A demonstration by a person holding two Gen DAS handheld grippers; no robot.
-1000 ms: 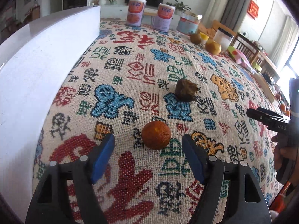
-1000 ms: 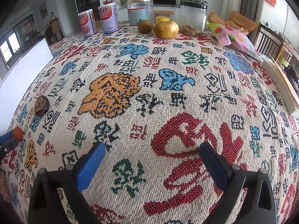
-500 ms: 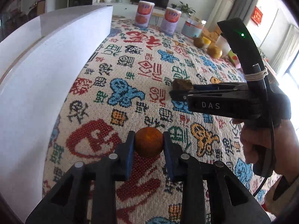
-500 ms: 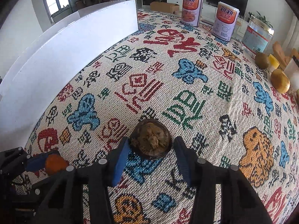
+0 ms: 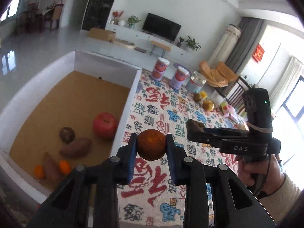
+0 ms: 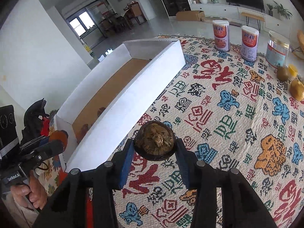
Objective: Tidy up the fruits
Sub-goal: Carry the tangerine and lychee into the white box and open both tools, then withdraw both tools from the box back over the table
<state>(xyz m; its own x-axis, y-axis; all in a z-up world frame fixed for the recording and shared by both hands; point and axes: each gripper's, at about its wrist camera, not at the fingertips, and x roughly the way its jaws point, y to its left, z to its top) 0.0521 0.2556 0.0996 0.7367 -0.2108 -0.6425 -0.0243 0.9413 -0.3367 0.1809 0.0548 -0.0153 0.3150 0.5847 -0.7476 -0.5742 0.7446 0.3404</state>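
My left gripper (image 5: 151,146) is shut on a small orange fruit (image 5: 151,144), lifted above the patterned tablecloth (image 5: 161,112) beside the white box (image 5: 125,98). My right gripper (image 6: 154,145) is shut on a dark brown, wrinkled round fruit (image 6: 154,142), also held above the cloth. In the left wrist view the right gripper (image 5: 195,127) shows at the right with that brown fruit (image 5: 194,124) at its tip. The box holds a red apple (image 5: 104,124), a brown round fruit (image 5: 66,134), two sweet potatoes (image 5: 76,148) and two small oranges (image 5: 64,167).
Two tall cans (image 6: 221,35) and a clear jar (image 6: 277,51) stand at the table's far edge. A kiwi (image 6: 282,73) and a yellow pear (image 6: 297,91) lie near them. A person's hand (image 5: 262,172) holds the right gripper's handle. The box wall (image 6: 133,98) rises left of the cloth.
Both grippers closed on their fruits, the left on the orange and the right on the brown one, then rose off the cloth. The box's inside has come into view.
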